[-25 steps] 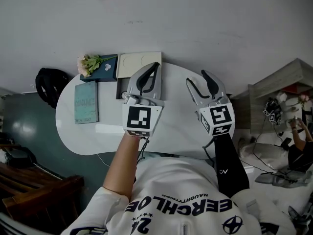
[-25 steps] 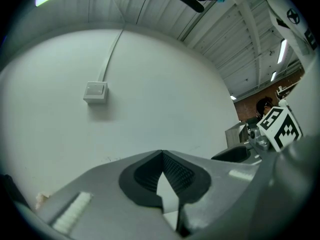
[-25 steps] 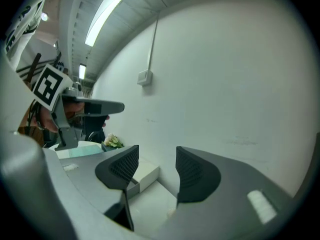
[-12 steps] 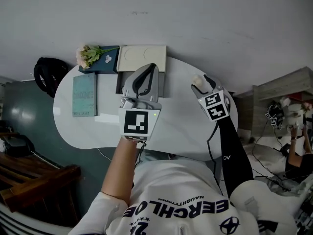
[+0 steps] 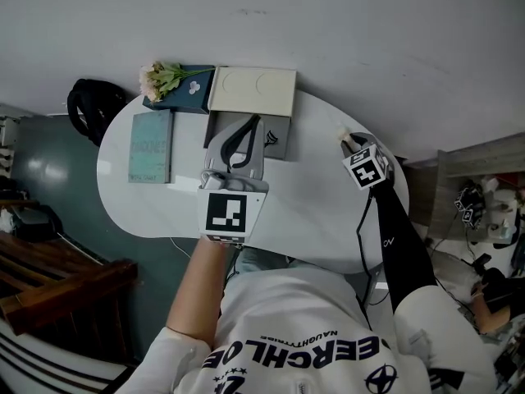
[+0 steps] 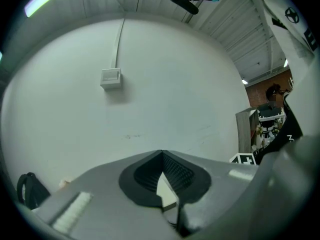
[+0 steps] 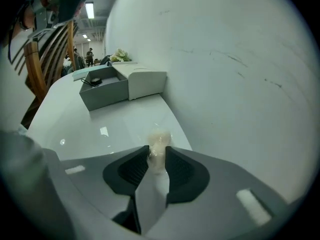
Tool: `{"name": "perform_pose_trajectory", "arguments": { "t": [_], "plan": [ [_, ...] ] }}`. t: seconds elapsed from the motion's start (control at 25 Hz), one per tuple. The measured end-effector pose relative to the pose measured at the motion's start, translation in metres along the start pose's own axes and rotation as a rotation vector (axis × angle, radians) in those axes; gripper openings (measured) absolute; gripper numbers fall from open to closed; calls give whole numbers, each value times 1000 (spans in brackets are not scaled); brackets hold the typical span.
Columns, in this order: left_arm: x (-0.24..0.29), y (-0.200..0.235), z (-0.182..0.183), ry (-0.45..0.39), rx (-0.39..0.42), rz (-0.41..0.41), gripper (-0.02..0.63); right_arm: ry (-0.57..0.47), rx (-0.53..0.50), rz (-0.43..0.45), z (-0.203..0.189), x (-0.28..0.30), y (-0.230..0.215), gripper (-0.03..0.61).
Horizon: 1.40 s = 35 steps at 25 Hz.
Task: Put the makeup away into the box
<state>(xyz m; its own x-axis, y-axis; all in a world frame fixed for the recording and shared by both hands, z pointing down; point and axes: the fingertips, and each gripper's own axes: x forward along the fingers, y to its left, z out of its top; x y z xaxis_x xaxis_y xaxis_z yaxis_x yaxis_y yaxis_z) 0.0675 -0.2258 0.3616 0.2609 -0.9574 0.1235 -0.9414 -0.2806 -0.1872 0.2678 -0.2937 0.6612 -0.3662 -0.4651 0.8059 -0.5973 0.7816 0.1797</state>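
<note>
My right gripper (image 7: 157, 153) has just been closing and pinches the pale makeup (image 7: 160, 136) at the table's (image 7: 100, 129) far right. My left gripper (image 6: 161, 159) is closed and empty by the box (image 7: 102, 94). Caught only at my tips, the soft makeup could slip out on the carry left.

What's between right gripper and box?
Bare tabletop reaches the box, per the right gripper view. The right gripper has just been closing its jaws on the makeup.

There is 1 white table (image 5: 312, 212). On it are 1 grey box (image 5: 279, 142) with 1 cream lid (image 5: 253, 90), 2 books, namely 1 light blue book (image 5: 151, 146) and 1 dark blue book (image 5: 197, 90), and 1 bunch of flowers (image 5: 160, 79). 1 small dark item (image 7: 95, 81) lies in the box. There are also 1 pale makeup piece (image 7: 159, 144) and 1 black bag (image 5: 90, 105).
</note>
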Motion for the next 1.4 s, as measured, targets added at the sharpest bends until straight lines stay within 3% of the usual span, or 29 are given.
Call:
{"name": "perform_pose_trajectory", "arguments": {
  "t": [0.2, 0.36, 0.76, 1.12, 1.4],
  "plan": [
    [0, 2, -4, 8, -10, 7, 0, -9, -59, 51, 3, -1, -1, 109],
    [5, -3, 0, -3, -12, -9, 0, -41, -28, 28, 6, -11, -6, 107],
    [12, -18, 22, -56, -17, -37, 0, -317, 167, -88, 61, -93, -20, 109],
    [13, -36, 44, -103, -30, -54, 0, -534, 258, -195, 102, -178, -28, 110],
    [6, -24, 55, -145, -91, 77, 0, -651, 247, -220, 113, -223, -15, 114]
  ]
}}
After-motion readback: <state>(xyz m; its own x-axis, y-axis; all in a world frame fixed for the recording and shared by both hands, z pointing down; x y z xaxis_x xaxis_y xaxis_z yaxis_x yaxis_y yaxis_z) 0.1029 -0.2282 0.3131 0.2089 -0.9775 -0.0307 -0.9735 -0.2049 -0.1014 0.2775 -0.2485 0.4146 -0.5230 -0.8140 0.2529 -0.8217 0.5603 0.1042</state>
